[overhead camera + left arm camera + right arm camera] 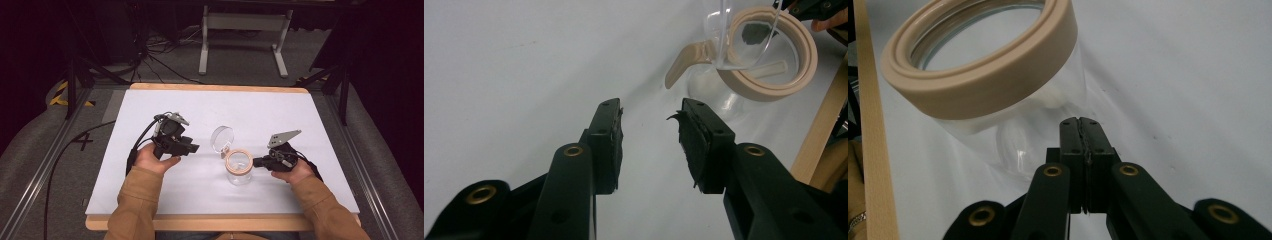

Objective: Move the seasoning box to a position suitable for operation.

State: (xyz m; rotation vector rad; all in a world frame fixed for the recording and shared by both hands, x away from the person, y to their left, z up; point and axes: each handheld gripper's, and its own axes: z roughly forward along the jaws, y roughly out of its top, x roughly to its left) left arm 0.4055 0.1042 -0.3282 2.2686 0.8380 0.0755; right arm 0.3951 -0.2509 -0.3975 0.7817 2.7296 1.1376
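Note:
A clear glass jar [239,170] with a beige rim stands on the white table [280,115], right of centre. Its round clear lid [222,138] is swung open and stands tilted up at the jar's far left side. My right gripper [255,161] is shut with nothing in it, and its tips reach the jar's right wall. In the right gripper view the closed jaws [1080,121] meet the glass just under the jar's beige rim [998,85]. My left gripper [195,148] hovers left of the jar, open and holding nothing. Its jaws [649,107] point at the jar [769,75] and the lid [749,35].
A wooden border [215,87] frames the white tabletop. Beyond the far edge stand a grey metal frame [245,30] and dark tripod legs [75,75] on the floor, with cables [160,55]. Metal rails [45,165] run along both sides of the table.

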